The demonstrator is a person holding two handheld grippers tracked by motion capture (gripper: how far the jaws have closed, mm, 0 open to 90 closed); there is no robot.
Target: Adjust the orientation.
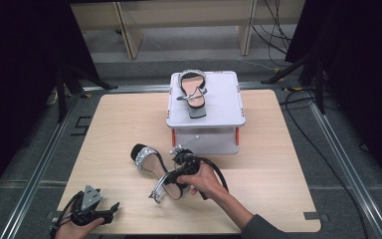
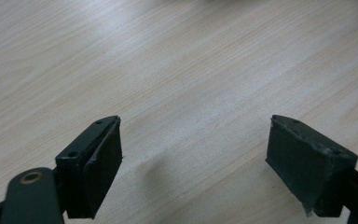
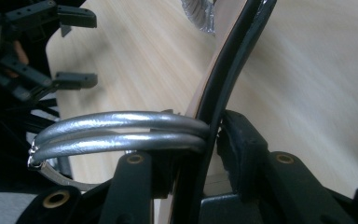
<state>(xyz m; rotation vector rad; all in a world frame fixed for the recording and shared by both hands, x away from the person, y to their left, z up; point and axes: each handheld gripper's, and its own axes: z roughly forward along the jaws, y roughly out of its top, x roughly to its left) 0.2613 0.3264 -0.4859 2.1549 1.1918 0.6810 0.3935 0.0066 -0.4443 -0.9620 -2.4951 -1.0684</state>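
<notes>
Gripping the black sandal (image 1: 151, 167) by the rear of its sole, the right gripper (image 1: 181, 172) has its jaws closed on the thin sole edge, with the two silver straps (image 3: 121, 133) arching just beside the pinch in the right gripper view. The sandal sits near the middle of the bench (image 1: 278, 164), toe with its glittering band pointing toward the far left corner, heel end apparently lifted, though the high view is too coarse to be sure. Its mate (image 1: 194, 92) already rests on top of the white two-tier rack (image 1: 229, 112) at the far edge. The left gripper (image 1: 97, 211) waits at the near left corner, jaws spread wide over bare wood, holding nothing.

The step in hand looks like the pickup of the second sandal. The next move probably calls for a steady lift and a carry toward the rack, keeping the pinch firm on that narrow sole so the shoe does not swing or twist.
</notes>
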